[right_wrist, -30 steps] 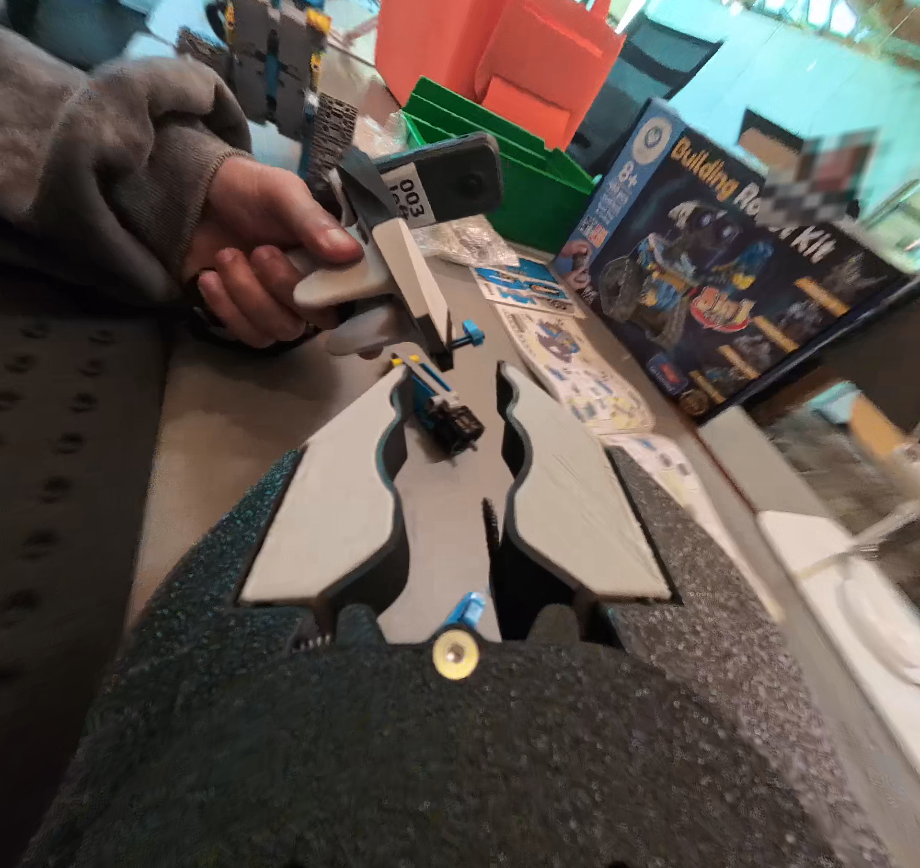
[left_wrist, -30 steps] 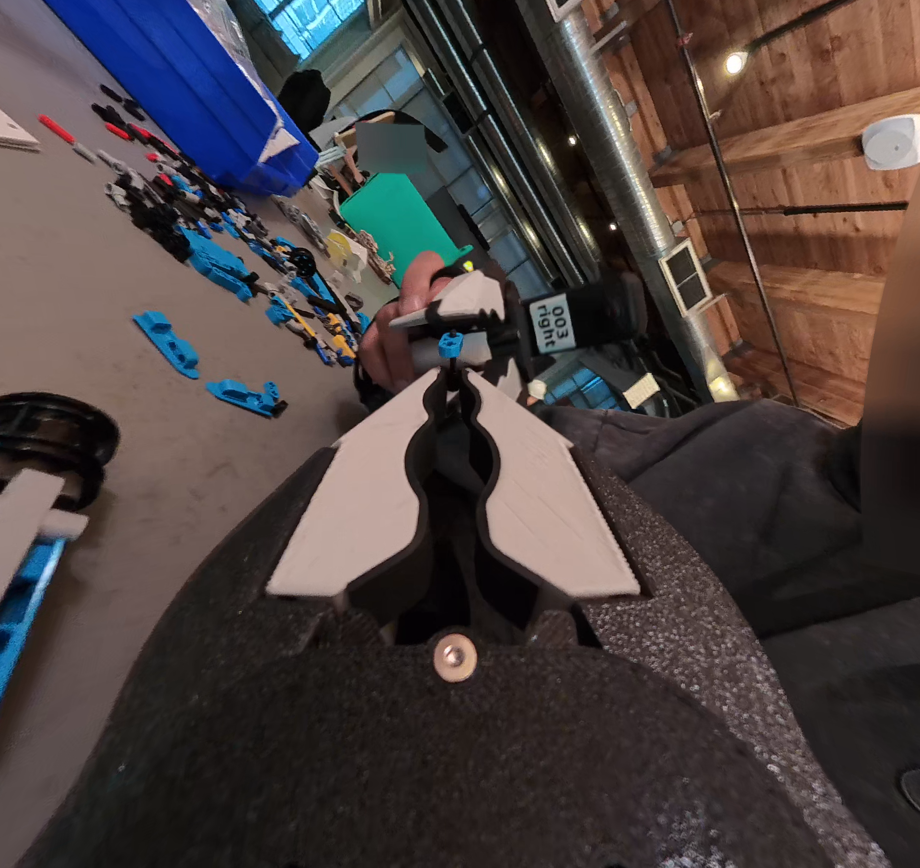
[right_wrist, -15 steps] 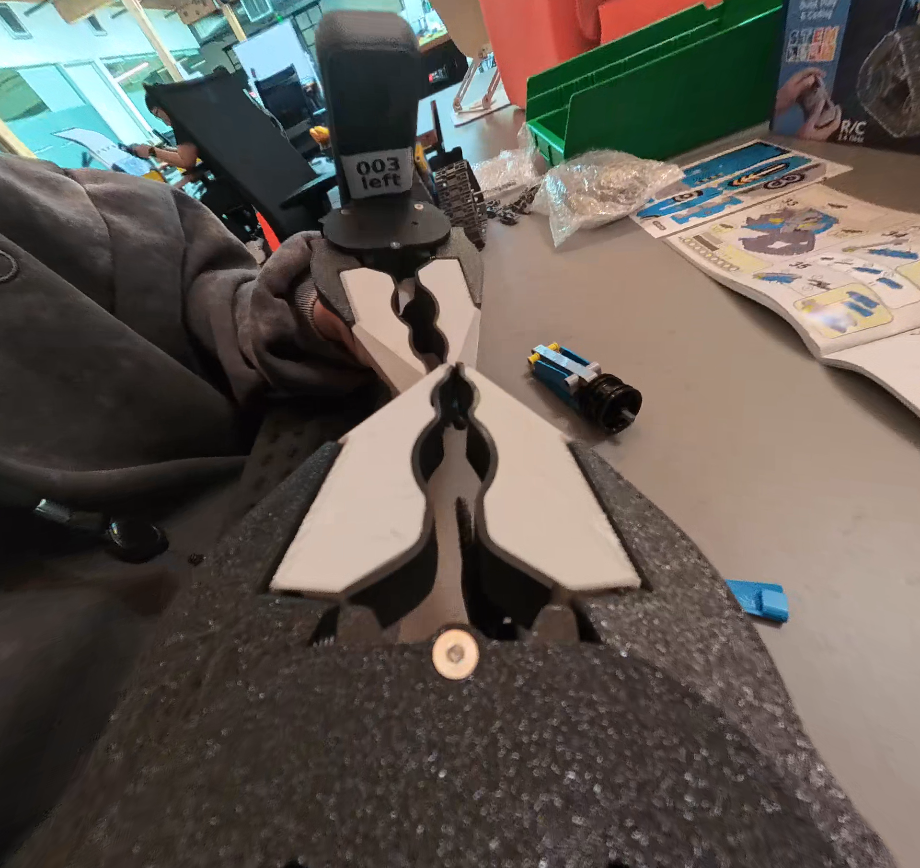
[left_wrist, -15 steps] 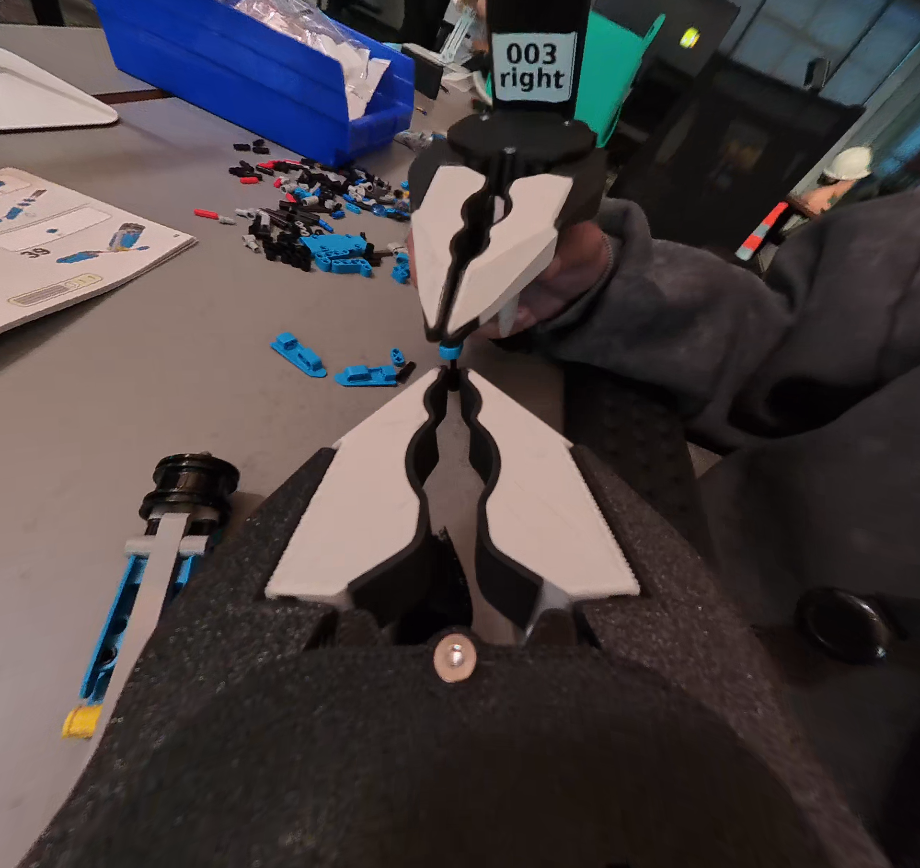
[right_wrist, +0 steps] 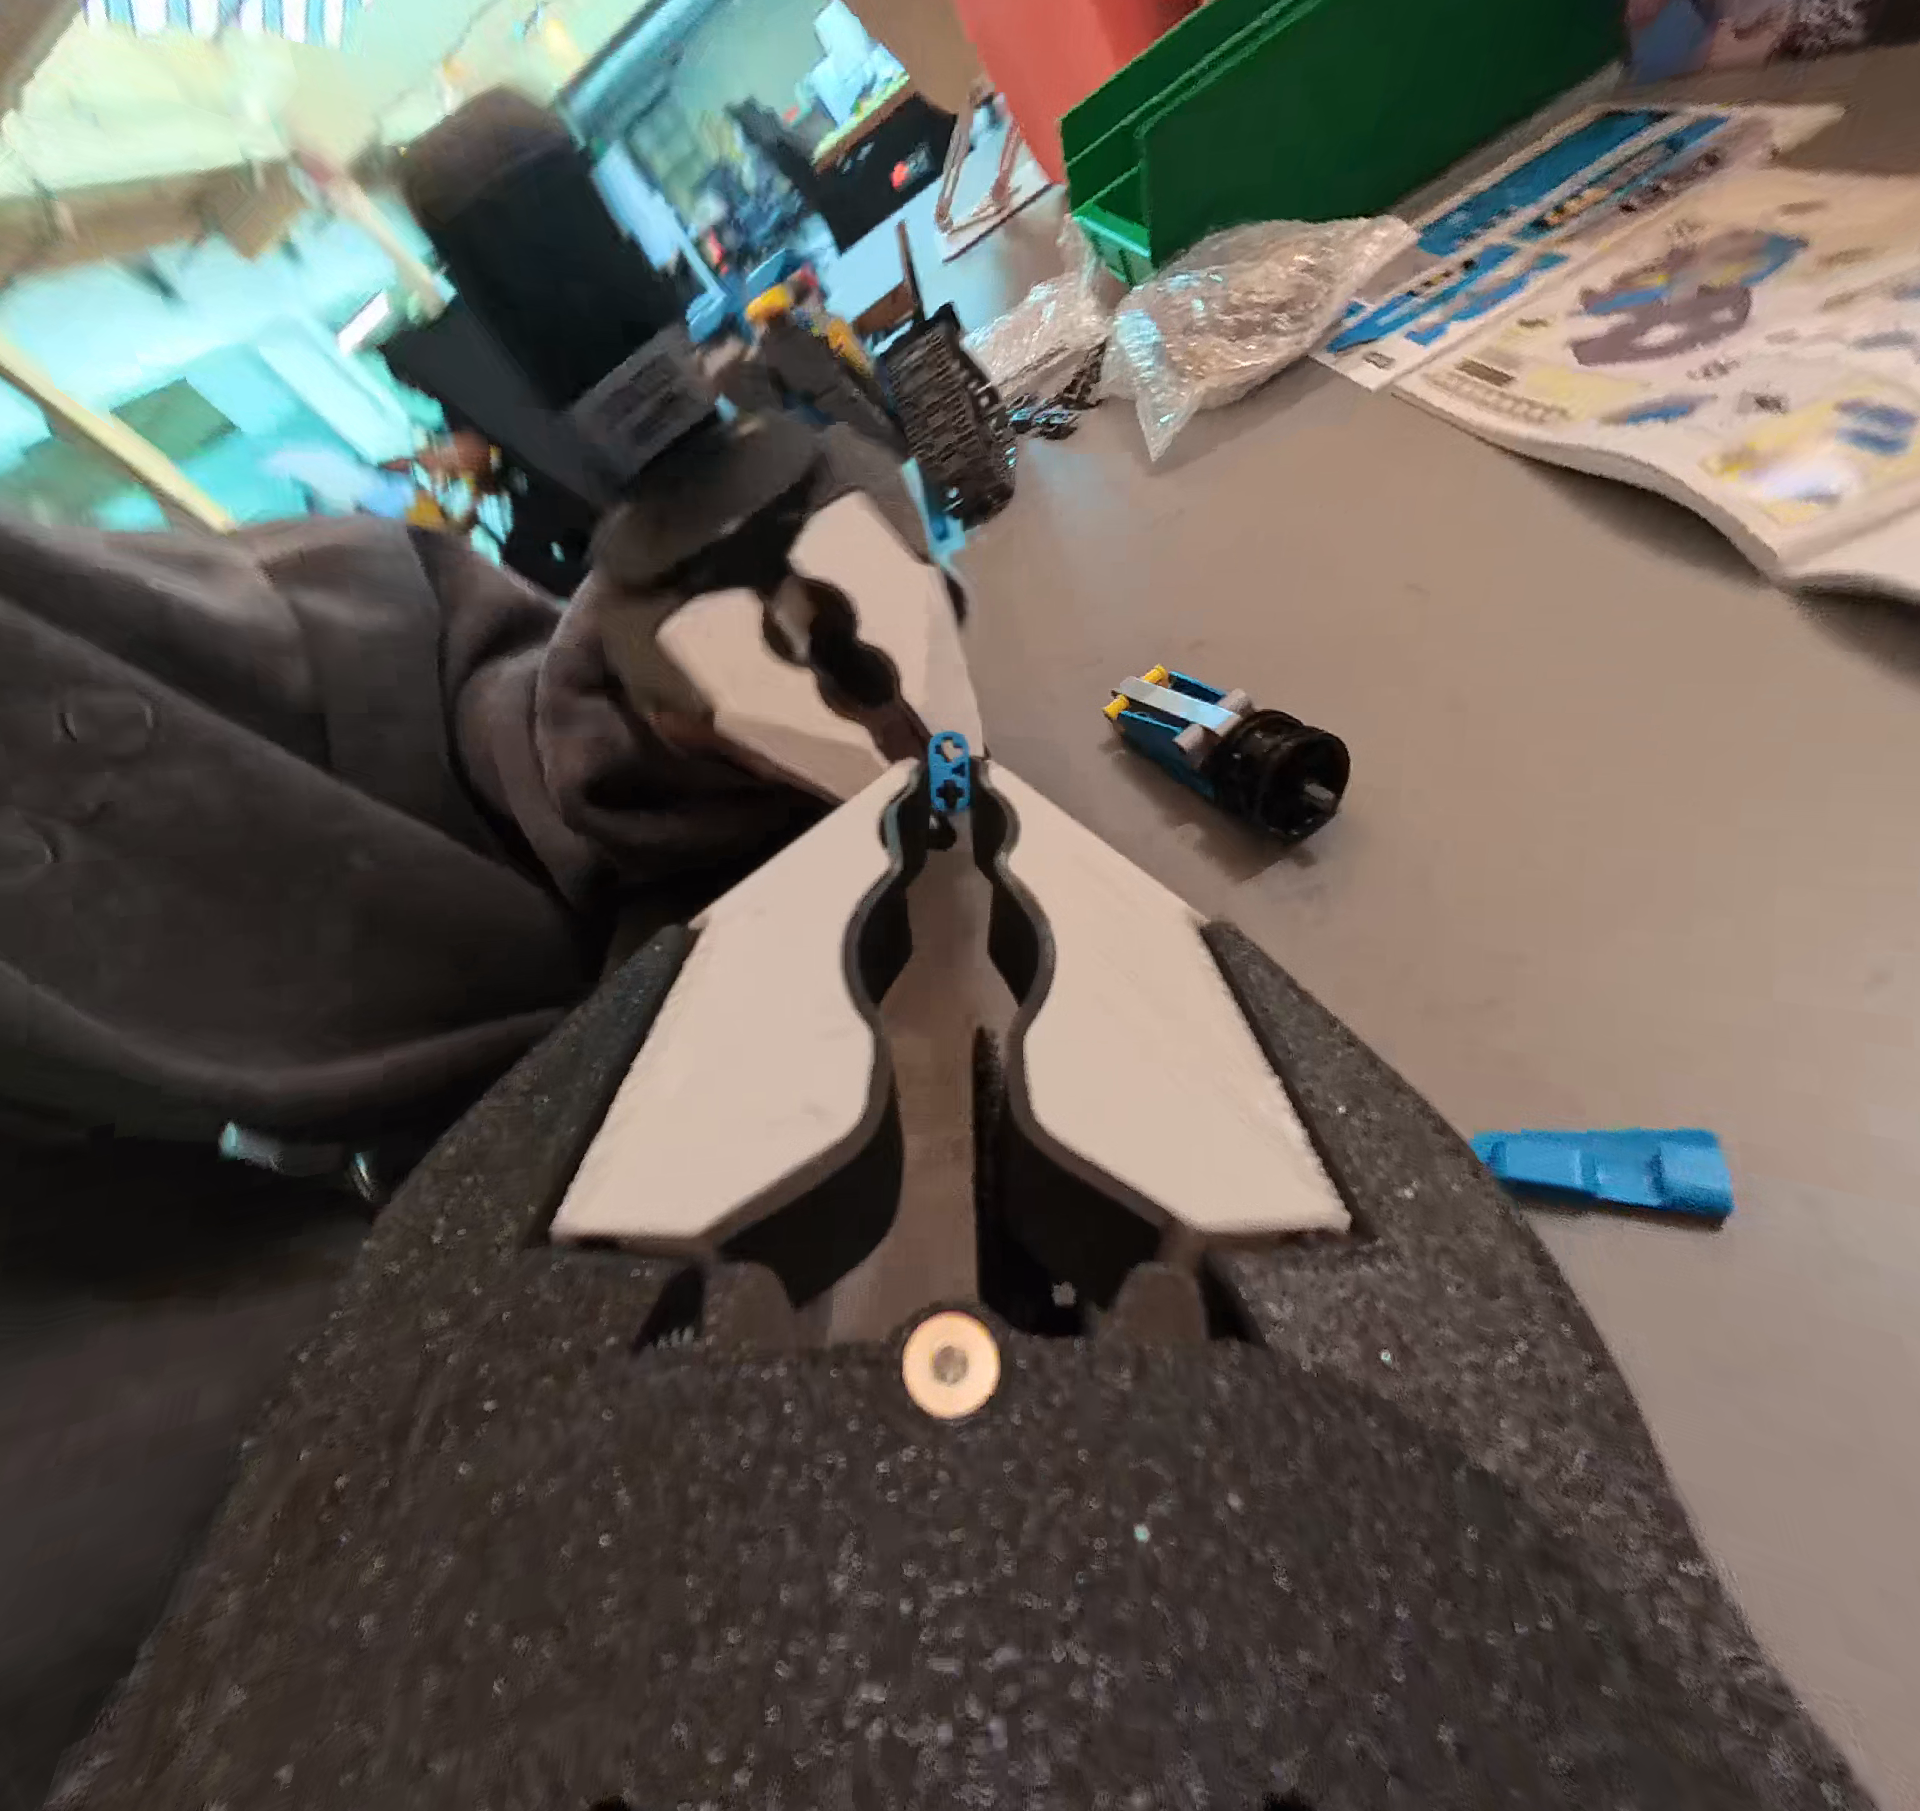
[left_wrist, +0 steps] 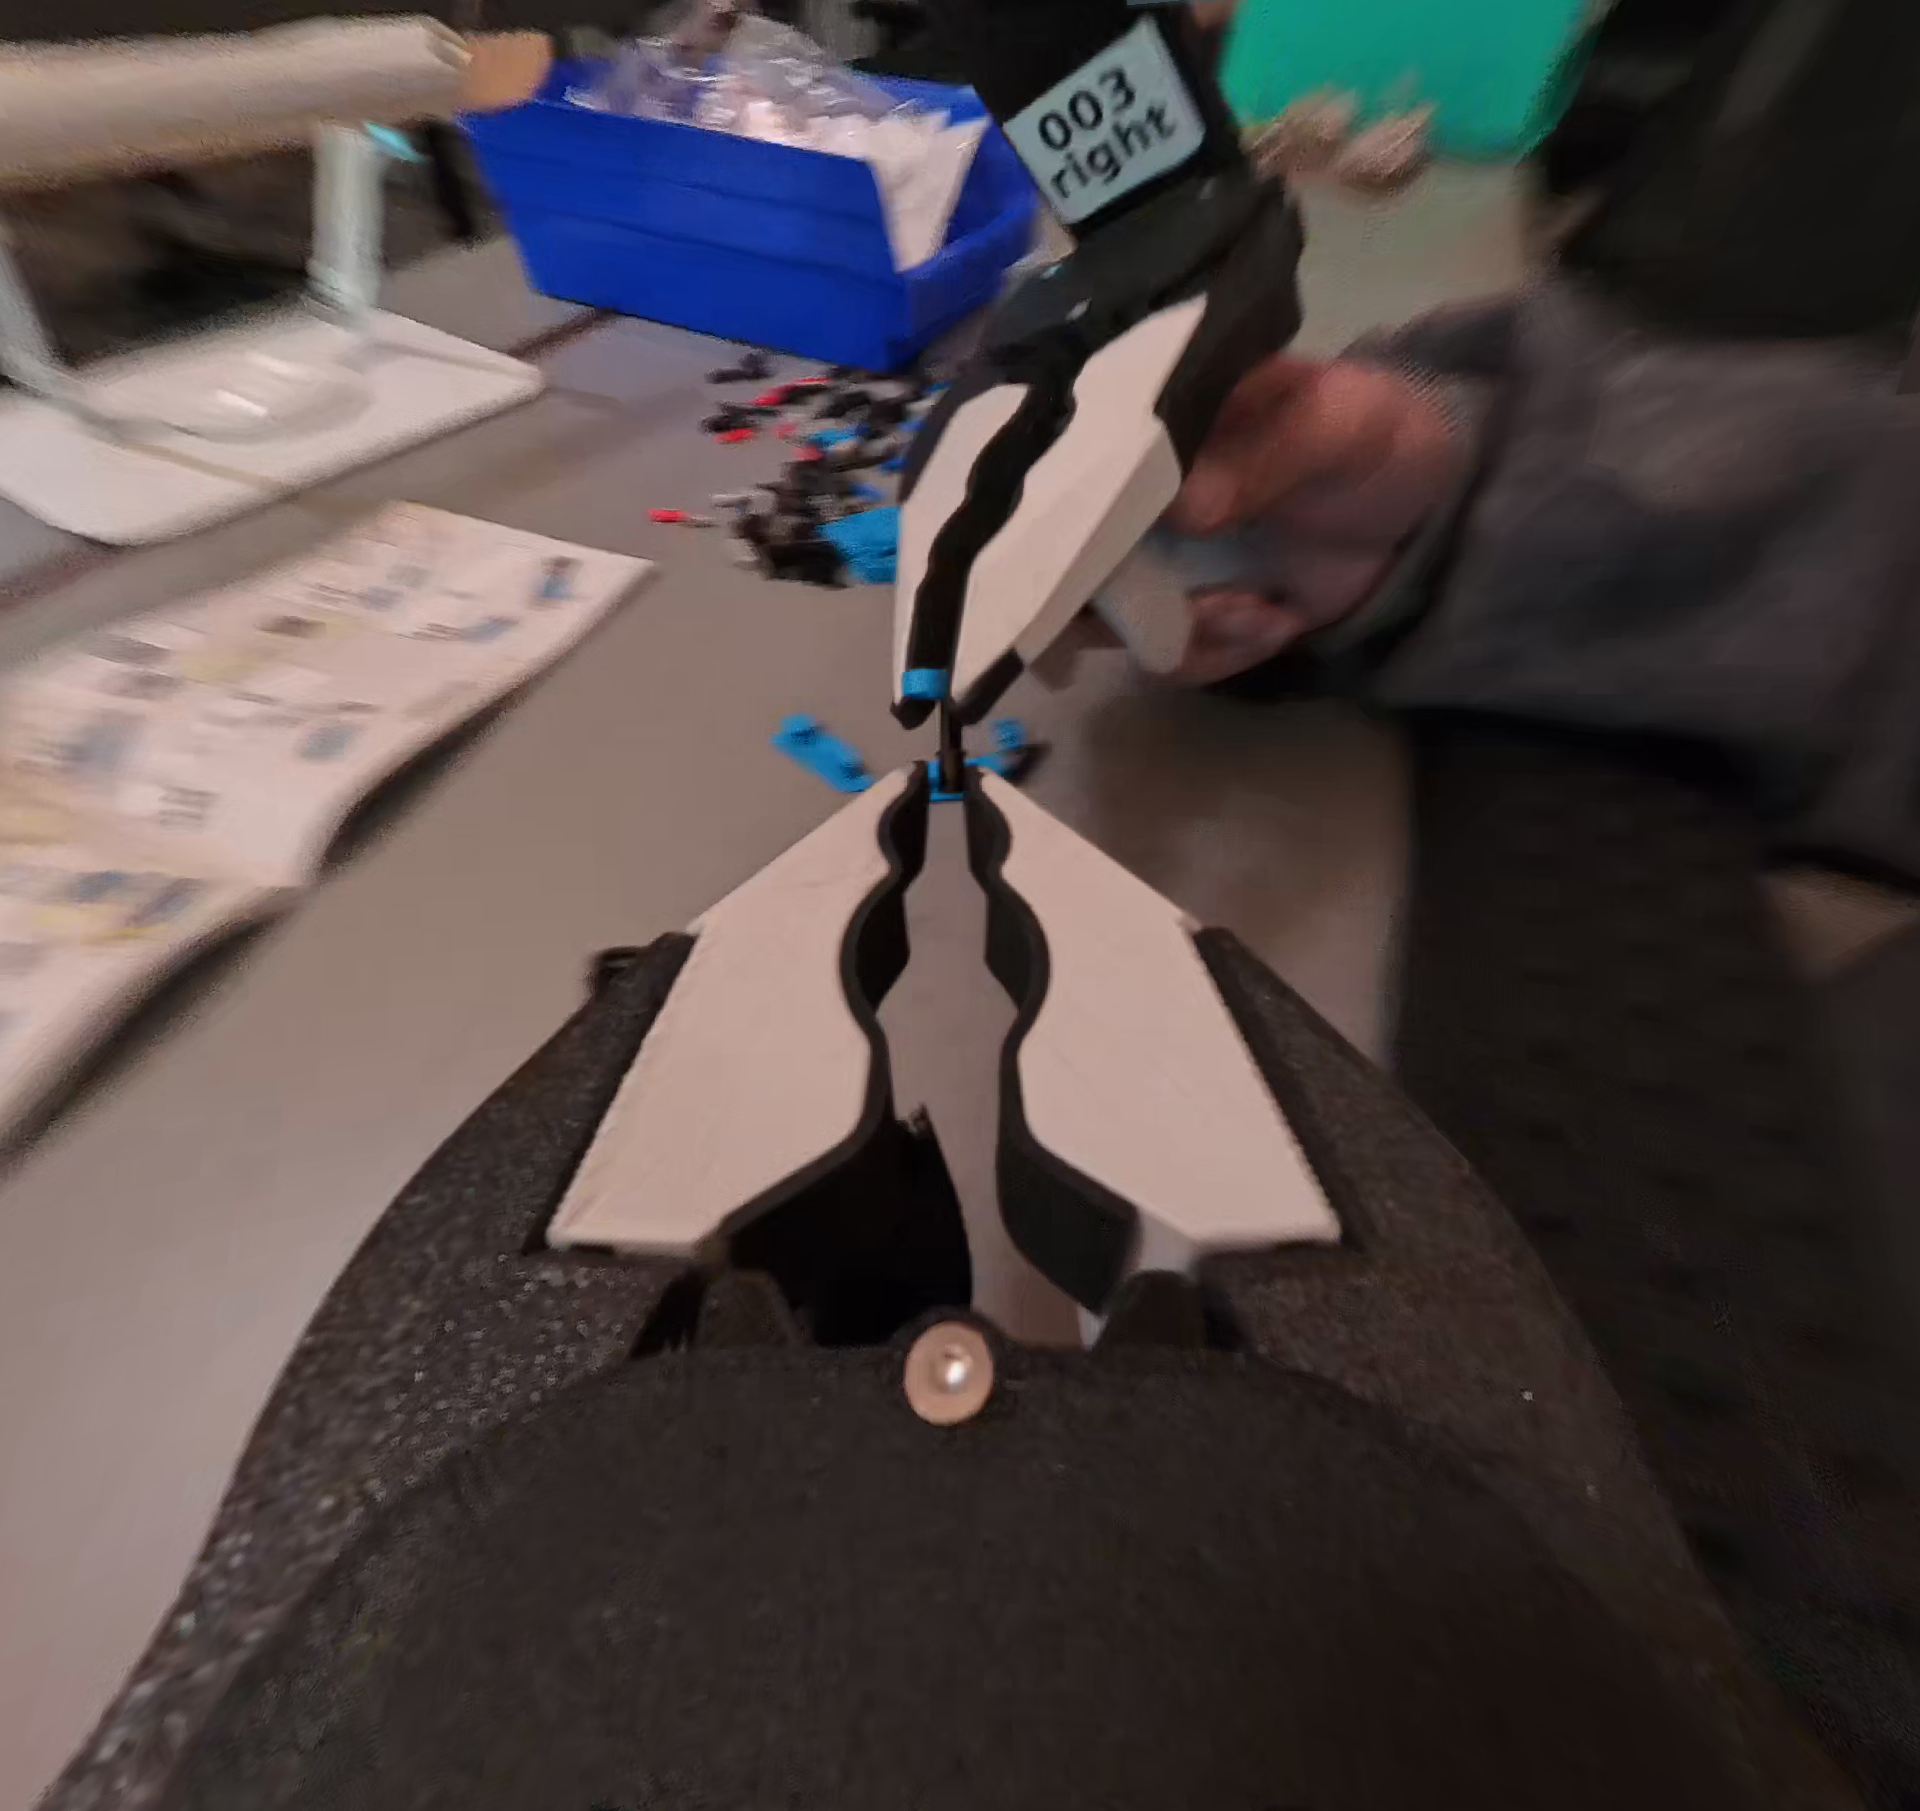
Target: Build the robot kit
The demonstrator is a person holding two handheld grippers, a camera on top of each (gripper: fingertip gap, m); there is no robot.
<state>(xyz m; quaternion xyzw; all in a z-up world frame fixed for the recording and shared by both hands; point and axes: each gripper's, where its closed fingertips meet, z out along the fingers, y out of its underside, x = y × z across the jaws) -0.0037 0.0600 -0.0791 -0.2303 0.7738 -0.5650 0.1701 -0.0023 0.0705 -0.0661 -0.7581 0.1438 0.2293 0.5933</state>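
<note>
In the left wrist view my left gripper (left_wrist: 945, 782) is shut on a small blue piece (left_wrist: 948, 791) from which a thin black pin (left_wrist: 948, 745) rises. The pin reaches the tips of my right gripper (left_wrist: 928, 707), held by a hand just above, which pinch a blue part (left_wrist: 923, 686). In the right wrist view my right gripper (right_wrist: 948, 787) is shut on a small blue connector with holes (right_wrist: 948, 772), both pads pressing its sides. My left gripper (right_wrist: 928, 743) meets it tip to tip from the upper left. Both hover above the grey table (right_wrist: 1455, 930).
A blue-and-grey assembly with a black wheel hub (right_wrist: 1236, 764) and a flat blue piece (right_wrist: 1605, 1171) lie to the right. A green bin (right_wrist: 1351, 99), plastic bags (right_wrist: 1236, 317) and a booklet (right_wrist: 1662, 359) are farther back. A blue bin (left_wrist: 727, 234), loose parts (left_wrist: 821, 494) and a second booklet (left_wrist: 260, 670) lie left. Left and right tips are no more than a few centimetres apart.
My right gripper went from open to shut and met the left tip to tip. Since then both have tilted and drawn slightly apart, and the black pin now shows between the two blue parts.
</note>
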